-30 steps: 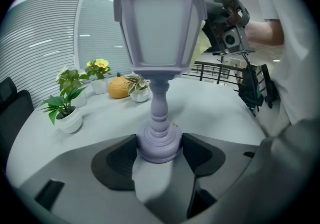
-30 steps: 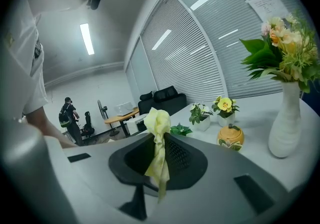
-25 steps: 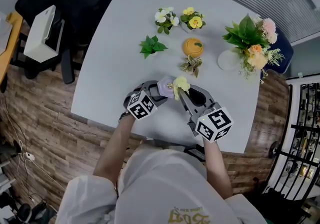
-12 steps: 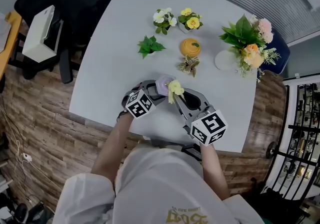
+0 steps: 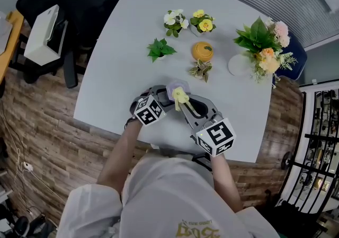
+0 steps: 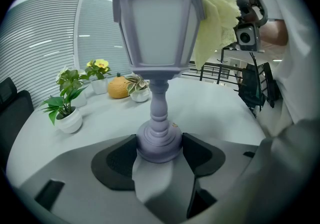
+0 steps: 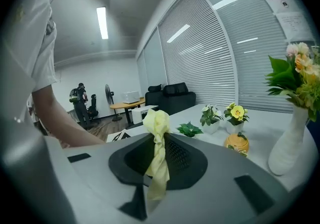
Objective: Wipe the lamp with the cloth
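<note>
Green potted plant (image 5: 160, 49), flower vase (image 5: 241, 65), white table (image 5: 122, 72)

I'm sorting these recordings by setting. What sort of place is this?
Probably an office or showroom: long window blinds line the wall, a black sofa and a wooden desk stand behind, and the white table carries potted plants.

Bright, even office light, with fisheye bending in the gripper views.
The table (image 5: 122, 67) was lit flatly from overhead, with only faint, soft shadows on it. In the right gripper view a ceiling strip light (image 7: 102, 22) glowed white at the far left, and streaks of glare lay across the blinds (image 7: 220, 53). Both gripper views curved straight lines and fell to black at the corners, and their near foreground was soft. The lamp (image 6: 159, 33) loomed close yet sharp, while the cloth (image 7: 158, 153) blurred at its near end.
</note>
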The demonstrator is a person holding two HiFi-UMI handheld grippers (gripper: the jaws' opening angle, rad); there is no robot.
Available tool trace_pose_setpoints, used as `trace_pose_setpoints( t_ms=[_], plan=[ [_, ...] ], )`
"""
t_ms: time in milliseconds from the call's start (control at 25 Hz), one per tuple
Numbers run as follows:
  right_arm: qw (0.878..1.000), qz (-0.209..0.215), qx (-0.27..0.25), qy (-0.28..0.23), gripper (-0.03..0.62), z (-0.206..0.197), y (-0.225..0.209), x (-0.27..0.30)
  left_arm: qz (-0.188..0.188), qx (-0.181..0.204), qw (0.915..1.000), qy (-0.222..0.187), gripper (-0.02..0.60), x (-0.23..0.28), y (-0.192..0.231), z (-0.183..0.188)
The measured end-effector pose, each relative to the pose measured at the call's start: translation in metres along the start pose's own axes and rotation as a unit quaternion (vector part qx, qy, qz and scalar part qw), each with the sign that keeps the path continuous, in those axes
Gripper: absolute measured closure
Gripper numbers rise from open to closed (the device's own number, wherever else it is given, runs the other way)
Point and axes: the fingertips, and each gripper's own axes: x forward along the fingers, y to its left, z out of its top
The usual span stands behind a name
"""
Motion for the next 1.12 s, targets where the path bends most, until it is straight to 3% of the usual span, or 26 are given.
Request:
trace_pose_setpoints(
  t_ms=[320, 1120],
  plan=[
    [0.997, 0.002, -0.067, 0.024, 0.534, 0.005, 0.010, 0.014, 0.001, 0.000, 1.0000, 0.000, 0.287, -0.001, 0.000, 0.000],
    [0.991, -0.001, -0.123, 0.052, 0.534, 0.017, 0.008, 0.041, 0.002, 0.001, 1.0000, -0.001, 0.287, -0.001, 0.000, 0.000]
  ],
)
